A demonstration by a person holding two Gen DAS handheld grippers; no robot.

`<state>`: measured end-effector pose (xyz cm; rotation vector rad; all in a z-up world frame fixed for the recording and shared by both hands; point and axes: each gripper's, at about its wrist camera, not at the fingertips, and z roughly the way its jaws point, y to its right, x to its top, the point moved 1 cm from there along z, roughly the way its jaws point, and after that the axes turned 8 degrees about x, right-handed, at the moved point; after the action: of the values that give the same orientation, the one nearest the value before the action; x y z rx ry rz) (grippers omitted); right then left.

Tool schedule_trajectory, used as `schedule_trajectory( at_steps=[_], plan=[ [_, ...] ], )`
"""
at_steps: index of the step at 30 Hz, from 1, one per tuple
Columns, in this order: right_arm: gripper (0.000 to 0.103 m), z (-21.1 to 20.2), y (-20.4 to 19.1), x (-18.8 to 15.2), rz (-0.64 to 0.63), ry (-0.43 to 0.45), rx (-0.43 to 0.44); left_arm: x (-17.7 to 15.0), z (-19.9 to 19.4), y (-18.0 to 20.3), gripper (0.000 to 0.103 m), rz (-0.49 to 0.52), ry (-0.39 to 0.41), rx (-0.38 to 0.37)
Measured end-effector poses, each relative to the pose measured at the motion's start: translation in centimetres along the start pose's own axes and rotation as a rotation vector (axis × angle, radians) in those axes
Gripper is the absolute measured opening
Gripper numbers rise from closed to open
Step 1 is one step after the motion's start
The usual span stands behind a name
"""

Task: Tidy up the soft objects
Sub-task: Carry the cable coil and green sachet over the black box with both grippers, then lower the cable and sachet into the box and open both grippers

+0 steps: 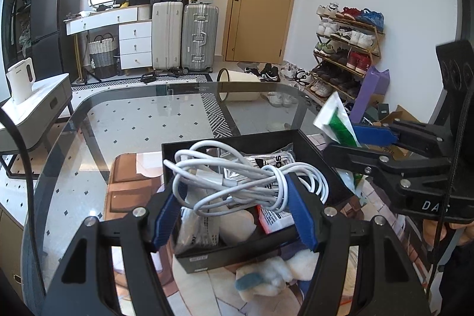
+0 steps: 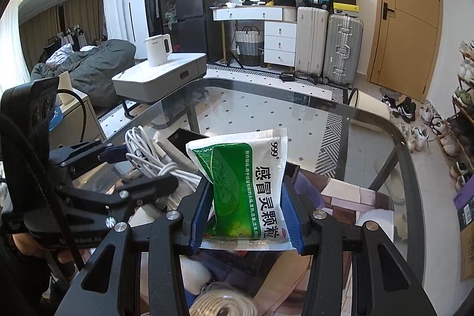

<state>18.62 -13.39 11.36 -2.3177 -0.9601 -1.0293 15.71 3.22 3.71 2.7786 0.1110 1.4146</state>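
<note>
My left gripper (image 1: 234, 212) has its jaws about half open, clamped on a bundle of white cable (image 1: 237, 182) above the black box (image 1: 334, 165) on the glass bench (image 1: 148, 114). At my two o'clock, my right gripper (image 2: 247, 209) has its jaws pressed tight on a green medicine sachet (image 2: 248, 185), lifted over the box's right edge. A white fluffy thing (image 1: 275, 274) lies at six o'clock, before the box.

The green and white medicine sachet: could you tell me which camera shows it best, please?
The right wrist view: the green and white medicine sachet fills the centre, label readable, clamped between the right tongs. The left wrist view shows only its end at the right edge.
</note>
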Motion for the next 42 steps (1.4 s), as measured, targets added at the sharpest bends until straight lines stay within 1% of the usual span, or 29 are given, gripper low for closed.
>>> schedule_trajectory(
  at_steps=[7, 10, 16, 32, 34, 35, 36, 37, 38, 39, 40, 42],
  plan=[
    [0.045, 1.8, 0.4, 0.6, -0.024, -0.023, 0.022, -0.1, 1.4, 0.6, 0.067, 0.043, -0.009, 0.006],
    [0.045, 2.7, 0.3, 0.7, -0.037, -0.041, 0.032, -0.3, 1.9, 0.8, 0.067, 0.043, -0.027, 0.001],
    [0.045, 4.7, 0.1, 1.0, -0.073, -0.083, 0.053, -0.8, 2.6, 1.4, 0.067, 0.088, -0.035, 0.026],
    [0.046, 7.2, 0.6, 1.0, -0.083, -0.143, 0.068, -0.8, 2.7, 1.2, 0.069, 0.102, -0.027, 0.024],
    [0.049, 7.2, 0.7, 1.1, -0.087, -0.15, 0.064, -0.8, 2.7, 1.3, 0.069, 0.103, -0.028, 0.025],
    [0.055, 7.1, 0.9, 1.3, -0.091, -0.143, 0.051, -0.9, 2.7, 1.2, 0.071, 0.102, -0.027, 0.022],
    [0.065, 6.7, 1.0, 1.6, -0.098, -0.124, 0.03, -0.9, 2.6, 1.1, 0.074, 0.097, -0.023, 0.018],
    [0.072, 6.3, 1.4, 1.8, -0.097, -0.111, 0.011, -0.8, 2.4, 0.9, 0.083, 0.094, -0.019, 0.027],
    [0.086, 5.9, 1.7, 1.9, -0.084, -0.101, 0.01, -0.8, 2.3, 0.8, 0.091, 0.089, -0.015, 0.019],
    [0.09, 5.2, 2.1, 2.0, -0.058, -0.084, 0.03, -0.8, 2.2, 0.7, 0.095, 0.084, -0.017, 0.004],
    [0.09, 4.8, 2.3, 2.0, -0.048, -0.075, 0.038, -0.8, 2.0, 0.7, 0.103, 0.077, -0.016, -0.008],
    [0.092, 3.9, 2.4, 2.0, -0.044, -0.062, 0.015, -0.8, 1.4, 0.7, 0.103, 0.072, -0.006, 0.011]
  ],
)
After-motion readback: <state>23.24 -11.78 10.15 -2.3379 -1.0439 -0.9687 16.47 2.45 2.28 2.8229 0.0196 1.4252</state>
